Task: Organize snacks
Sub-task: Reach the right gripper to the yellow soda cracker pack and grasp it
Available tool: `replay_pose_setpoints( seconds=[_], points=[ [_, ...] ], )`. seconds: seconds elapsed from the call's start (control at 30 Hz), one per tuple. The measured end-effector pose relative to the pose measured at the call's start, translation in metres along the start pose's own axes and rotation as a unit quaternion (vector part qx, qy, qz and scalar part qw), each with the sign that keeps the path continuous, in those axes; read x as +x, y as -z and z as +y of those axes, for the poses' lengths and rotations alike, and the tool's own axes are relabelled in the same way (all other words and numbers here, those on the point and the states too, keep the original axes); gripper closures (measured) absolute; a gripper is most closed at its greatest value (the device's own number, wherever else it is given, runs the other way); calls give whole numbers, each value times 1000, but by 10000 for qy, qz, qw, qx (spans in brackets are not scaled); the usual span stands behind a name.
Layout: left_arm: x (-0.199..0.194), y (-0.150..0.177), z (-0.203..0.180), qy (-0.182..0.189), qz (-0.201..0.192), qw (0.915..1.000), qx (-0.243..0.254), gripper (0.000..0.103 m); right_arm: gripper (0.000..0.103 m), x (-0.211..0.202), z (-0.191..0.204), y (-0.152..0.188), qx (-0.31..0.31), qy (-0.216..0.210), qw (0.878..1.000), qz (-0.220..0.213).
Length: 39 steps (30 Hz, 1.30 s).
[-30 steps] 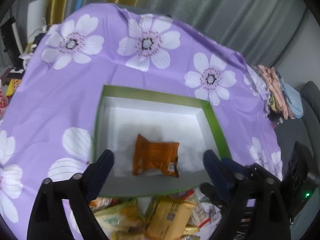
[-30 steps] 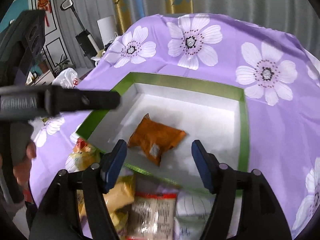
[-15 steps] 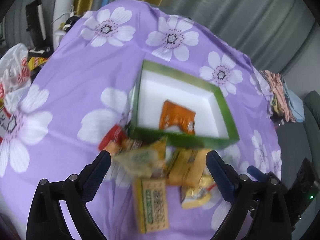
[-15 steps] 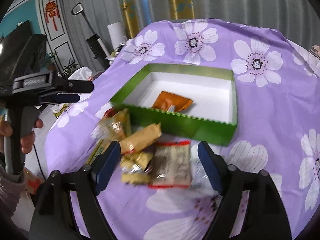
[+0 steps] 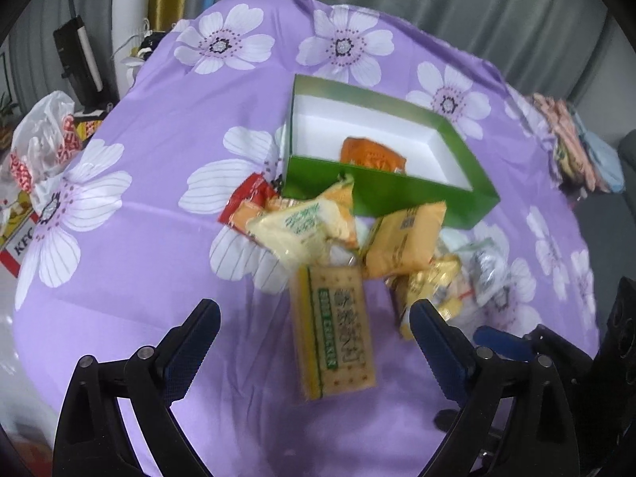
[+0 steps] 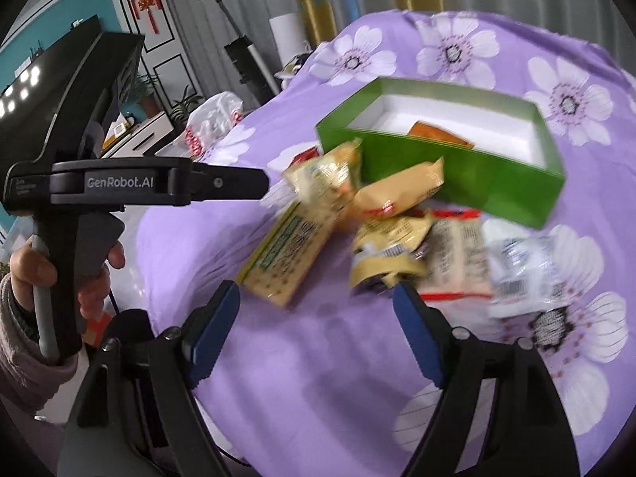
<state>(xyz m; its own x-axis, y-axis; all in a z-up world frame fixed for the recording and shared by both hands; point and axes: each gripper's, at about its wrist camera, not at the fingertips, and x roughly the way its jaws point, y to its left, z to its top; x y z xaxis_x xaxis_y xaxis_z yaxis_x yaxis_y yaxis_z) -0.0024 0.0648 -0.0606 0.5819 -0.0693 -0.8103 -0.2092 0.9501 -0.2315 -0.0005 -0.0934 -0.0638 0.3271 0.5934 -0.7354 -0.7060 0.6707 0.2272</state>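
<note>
Left wrist view
- Left gripper (image 5: 314,328): jaws spread wide, nothing between the pads; they have just been opening. It hangs above the purple flowered cloth (image 5: 151,183), near the pile.
- Green box (image 5: 391,194): open top, white inside, sits on the cloth beyond the pile. One orange packet (image 5: 371,155) lies inside, near the front wall.
- Snack pile lies just in front of the box: long cracker pack (image 5: 334,332) nearest the gripper, pale yellow bag (image 5: 302,230) leaning on the box wall, tan packet (image 5: 405,238), red packet (image 5: 246,194) at the left edge, silvery packet (image 5: 487,266) at the right.

Right wrist view
- Right gripper (image 6: 316,332): jaws apart and empty; they have just been opening. Right pad sits close to a yellow packet (image 6: 387,254); contact cannot be judged through the blur.
- Box (image 6: 469,175) stands behind the pile, the orange packet (image 6: 437,135) partly showing over its wall.
- Cracker pack (image 6: 290,254) lies at an angle left of centre.
- A hand (image 6: 43,274) holds the left gripper's handle at the left edge.
</note>
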Motion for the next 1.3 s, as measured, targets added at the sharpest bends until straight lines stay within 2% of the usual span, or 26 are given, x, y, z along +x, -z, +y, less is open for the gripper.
replay_pose_setpoints(
  seconds=[0.33,0.83,0.97,1.03,1.13,1.2,1.27,1.3],
  points=[
    [7,17,0,-32,88,9999,70,7,24,31,15,8,268,-363,9987,255],
    [19,25,0,130,159,9996,180,7,27,53,20,1,277,-383,9982,363],
    [23,27,3,283,174,9994,103,22,29,59,19,-1,298,-325,9984,360],
    [26,29,7,390,183,9991,4,24,30,62,18,-2,324,-320,9983,369],
    [29,30,12,465,175,9987,-123,38,32,67,17,-3,307,-288,9985,363],
    [32,31,14,514,207,9983,-168,39,33,70,17,-4,318,-264,9985,371],
    [36,31,15,532,252,9981,-163,52,37,73,15,-5,334,-268,9983,393],
    [38,31,15,558,297,9978,-177,54,39,75,15,-5,343,-249,9983,401]
  ],
)
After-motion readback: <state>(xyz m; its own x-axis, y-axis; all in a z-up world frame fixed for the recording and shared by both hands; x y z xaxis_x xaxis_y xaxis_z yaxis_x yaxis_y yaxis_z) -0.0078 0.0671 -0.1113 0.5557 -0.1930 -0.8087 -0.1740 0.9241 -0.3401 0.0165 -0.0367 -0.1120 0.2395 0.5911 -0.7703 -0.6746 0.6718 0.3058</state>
